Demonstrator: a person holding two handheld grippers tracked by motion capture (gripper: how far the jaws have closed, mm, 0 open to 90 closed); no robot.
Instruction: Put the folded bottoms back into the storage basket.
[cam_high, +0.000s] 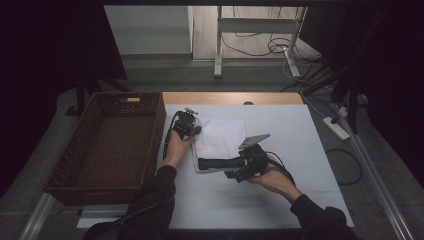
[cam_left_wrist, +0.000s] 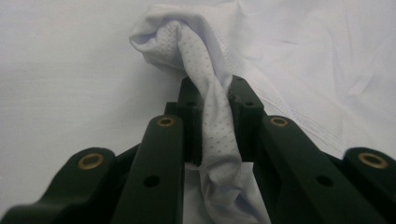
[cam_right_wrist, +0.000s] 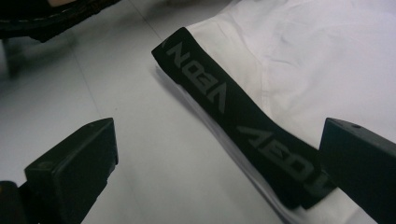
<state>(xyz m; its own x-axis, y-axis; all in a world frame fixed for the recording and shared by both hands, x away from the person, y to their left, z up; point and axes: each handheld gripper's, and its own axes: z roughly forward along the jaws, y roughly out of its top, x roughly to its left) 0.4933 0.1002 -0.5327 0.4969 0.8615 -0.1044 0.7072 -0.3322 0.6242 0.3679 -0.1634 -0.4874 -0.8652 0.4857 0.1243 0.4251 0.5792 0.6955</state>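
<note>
On a white tabletop (cam_high: 260, 200), the left hand-held gripper (cam_high: 186, 125) pinches a corner of the white garment (cam_high: 220, 137) to lift it—the right hand-held gripper (cam_high: 250, 162) gapes wide around its black waistband (cam_right_wrist: 243, 121), ready to clamp.

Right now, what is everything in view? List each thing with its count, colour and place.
white garment: one, white, on the mat's middle, its far-left corner bunched up.
black waistband: one, black with grey lettering, along the garment's near edge.
wicker basket: one, brown, left of the mat.
mat: one, pale grey, covering the table.
table leg frame: one, white, on the floor beyond.
power strip: one, white, on the floor to the right.
left tongs: one, black, shut on the bunched corner.
right tongs: one, black, open astride the waistband.
</note>
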